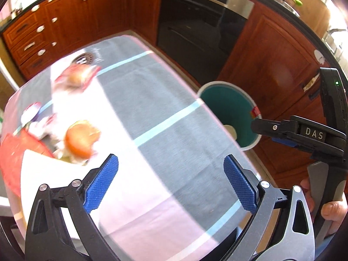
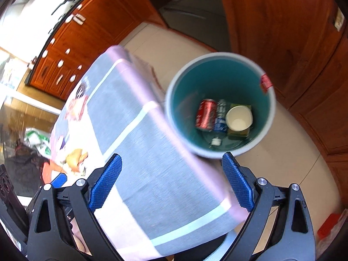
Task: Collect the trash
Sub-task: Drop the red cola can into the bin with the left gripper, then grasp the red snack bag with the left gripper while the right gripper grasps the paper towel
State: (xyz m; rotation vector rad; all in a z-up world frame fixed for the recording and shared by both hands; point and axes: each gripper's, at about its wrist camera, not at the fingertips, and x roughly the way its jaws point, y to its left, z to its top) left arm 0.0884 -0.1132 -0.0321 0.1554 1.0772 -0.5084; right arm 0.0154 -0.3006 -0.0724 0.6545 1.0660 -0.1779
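Observation:
A teal bin (image 2: 219, 80) with a white rim stands on the floor by the table's right edge; it also shows in the left wrist view (image 1: 230, 106). In it lie a red can (image 2: 205, 114), a small bottle (image 2: 220, 116), a white paper cup (image 2: 239, 118) and a green carton (image 2: 239, 131). My left gripper (image 1: 170, 182) is open and empty above the tablecloth (image 1: 152, 113). My right gripper (image 2: 171, 181) is open and empty over the table's edge, just short of the bin. A burger bun (image 1: 81, 138), a red wrapper (image 1: 78, 76) and a red napkin (image 1: 13, 156) lie at the table's left.
Wooden kitchen cabinets (image 1: 65, 21) and a black oven (image 1: 195, 32) line the far side. The right gripper's body (image 1: 304, 134) shows in the left wrist view, beside the bin. A red box (image 2: 328, 224) lies on the floor at the right.

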